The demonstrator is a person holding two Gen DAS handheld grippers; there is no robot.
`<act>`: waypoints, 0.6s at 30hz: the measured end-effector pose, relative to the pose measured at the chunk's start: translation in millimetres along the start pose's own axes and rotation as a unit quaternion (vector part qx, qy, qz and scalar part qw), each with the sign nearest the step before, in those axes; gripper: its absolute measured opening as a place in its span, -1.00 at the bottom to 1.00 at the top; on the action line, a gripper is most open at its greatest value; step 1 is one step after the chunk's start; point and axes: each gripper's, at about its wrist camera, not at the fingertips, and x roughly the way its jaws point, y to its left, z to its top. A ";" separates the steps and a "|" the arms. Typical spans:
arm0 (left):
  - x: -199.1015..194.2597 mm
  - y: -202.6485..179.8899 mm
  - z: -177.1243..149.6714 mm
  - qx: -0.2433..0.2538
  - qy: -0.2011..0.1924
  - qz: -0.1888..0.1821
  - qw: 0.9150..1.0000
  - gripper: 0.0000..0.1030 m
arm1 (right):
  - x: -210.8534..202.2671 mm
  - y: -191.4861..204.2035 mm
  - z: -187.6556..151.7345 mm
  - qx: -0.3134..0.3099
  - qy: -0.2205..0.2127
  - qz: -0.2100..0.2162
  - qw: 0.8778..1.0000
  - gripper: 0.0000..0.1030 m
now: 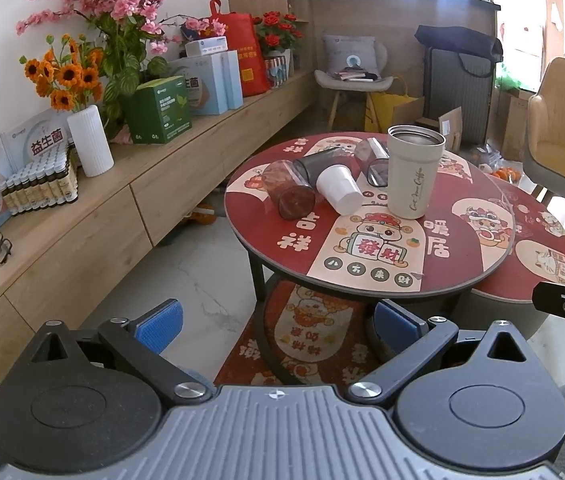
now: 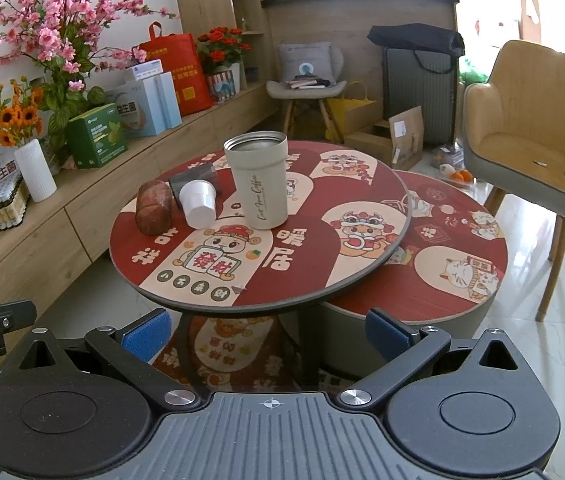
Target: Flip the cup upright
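1. Step in hand: approach. Neither tool has reached the round table (image 2: 322,280). Both are held off its near edge, well apart from every cup, so no flip has begun.

2. Tool state: the left gripper (image 1: 278,322) has its blue-padded fingers (image 1: 160,322) spread wide with nothing between them. The right gripper (image 2: 268,332) is likewise spread and holds nothing.

3. Location of the task items: all cups sit on the far-left part of the table top.
   - The cream tumbler (image 2: 258,180) stands upright, mouth up, and probably needs no action.
   - The white cup (image 2: 199,204) lies on its side just left of the tumbler, its closed base toward the cameras.
   - The reddish-brown cup (image 2: 153,208) lies on its side left of the white cup.
   - The dark smoky cup (image 1: 316,168) lies on its side behind the white cup and appears to touch it.
   - A second dark tinted cup (image 1: 374,160) lies tipped behind the tumbler. It shows only in the left wrist view.

4. Count: five cups, one upright and four on their sides. Two grippers. Two round tables, the lower table (image 2: 462,264) tucked under the right side of the upper one.

5. Next move, as a judgement: bring one gripper forward over the near edge and close it across the body of a fallen cup. The white cup is the nearest and least obstructed. Rotate it until the mouth faces up and set it on open table surface.

6. Risk: the fallen cups lie close together. A cup lying on its side may roll when touched and push its neighbours.
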 end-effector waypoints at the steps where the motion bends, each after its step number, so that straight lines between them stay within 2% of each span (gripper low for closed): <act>1: -0.3 0.2 -0.1 -0.001 0.000 0.000 1.000 0.99 | 0.1 -0.2 0.3 0.000 0.000 0.001 1.000 0.99; 18: -1.3 0.5 -0.1 -0.002 0.001 0.001 1.000 0.99 | 0.7 -0.7 0.4 0.001 0.001 -0.001 1.000 0.99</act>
